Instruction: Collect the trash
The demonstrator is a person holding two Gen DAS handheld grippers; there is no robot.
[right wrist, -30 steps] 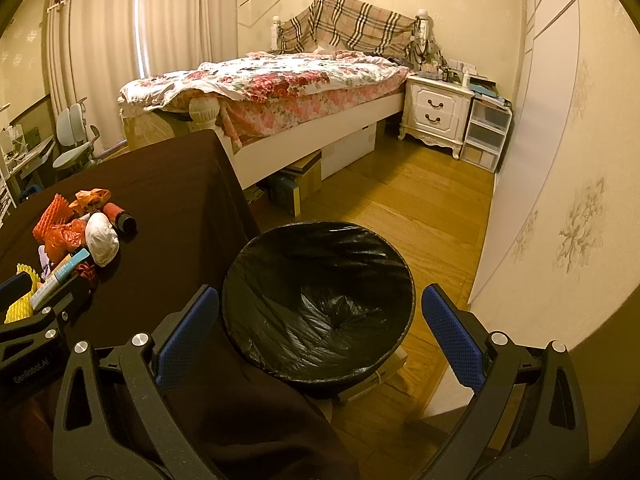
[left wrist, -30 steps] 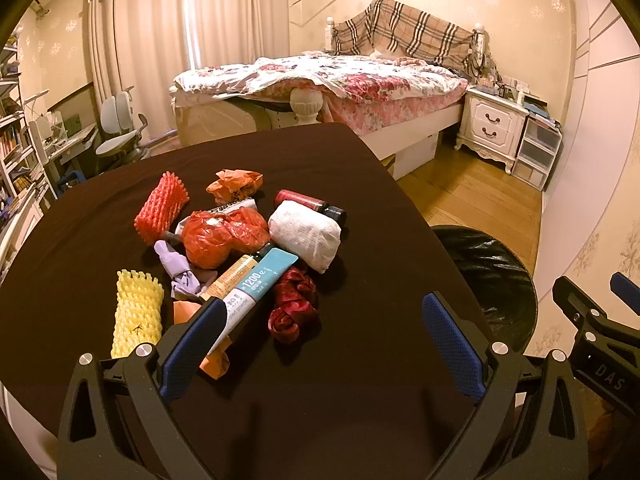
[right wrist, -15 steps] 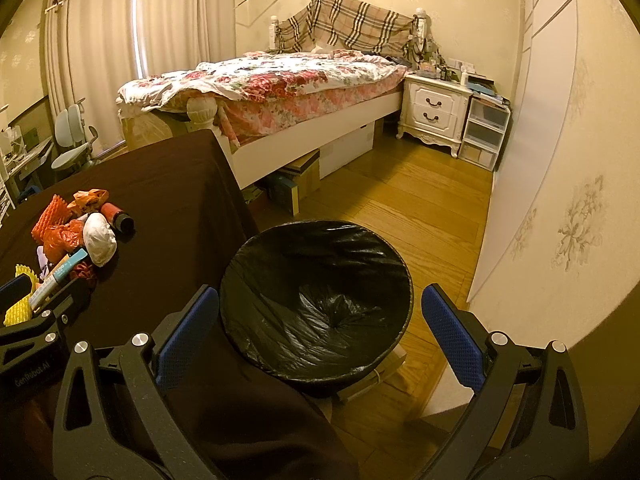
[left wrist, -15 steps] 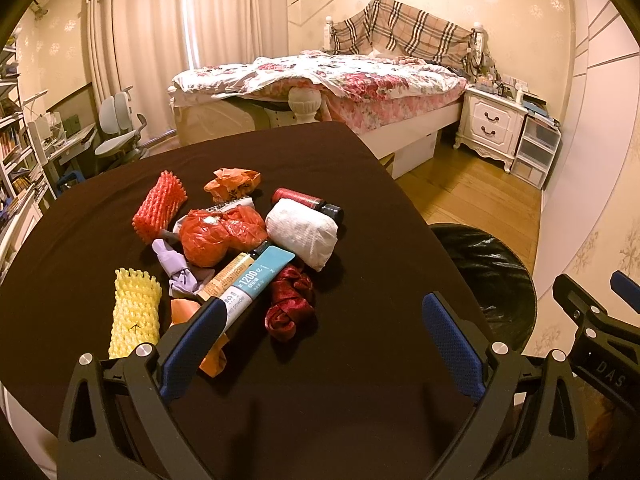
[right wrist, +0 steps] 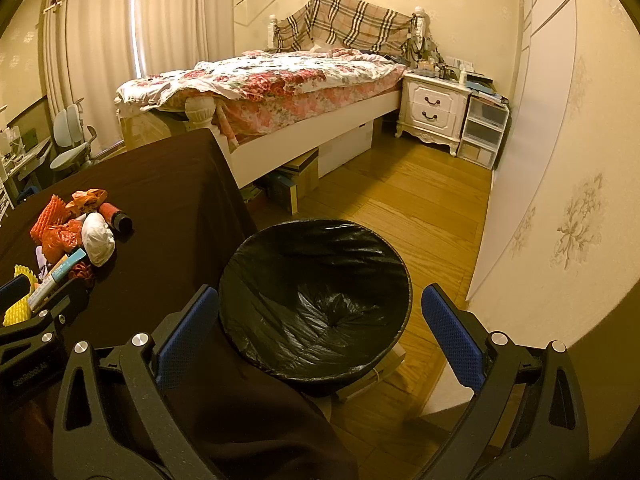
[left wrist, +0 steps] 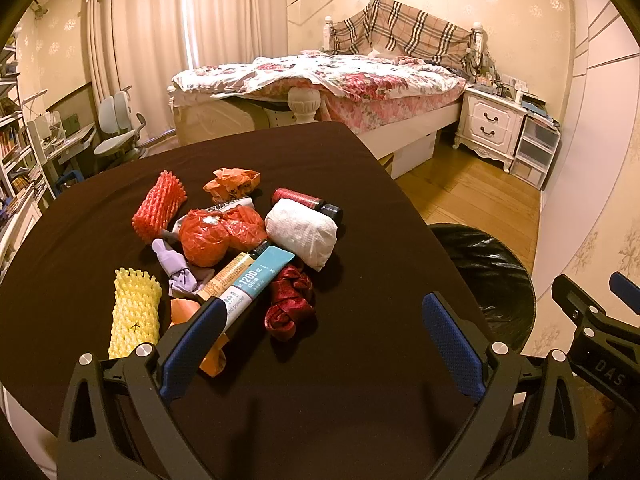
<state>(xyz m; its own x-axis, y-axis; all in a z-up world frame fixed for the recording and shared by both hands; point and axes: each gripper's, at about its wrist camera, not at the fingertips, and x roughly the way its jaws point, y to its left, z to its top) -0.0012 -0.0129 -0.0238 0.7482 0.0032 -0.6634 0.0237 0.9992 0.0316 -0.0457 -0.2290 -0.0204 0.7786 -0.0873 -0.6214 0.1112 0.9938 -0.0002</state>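
- My left claw (left wrist: 320,340) gapes wide, holding nothing, above the dark brown cloth-covered surface (left wrist: 340,380).
- I see the heap of trash just ahead: crumpled dark red foil wrapper (left wrist: 289,307), white paper wad (left wrist: 302,234), yellow foam net sleeve (left wrist: 135,312).
- My right claw (right wrist: 320,334) hangs wide over the black-lined round bin (right wrist: 316,300) on the floor beside the surface.

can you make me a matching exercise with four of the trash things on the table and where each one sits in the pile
Things:
1. yellow foam net
2. orange-red foam net
3. white paper wad
4. dark red crumpled wrapper

Places:
A. far left of the pile, beside the crumpled orange bag
B. near left edge of the pile, by the left hand-held gripper
C. right side, against the red tube with the black cap
D. near right edge, just right of the blue-ended tube

Pairs: 1-B, 2-A, 3-C, 4-D
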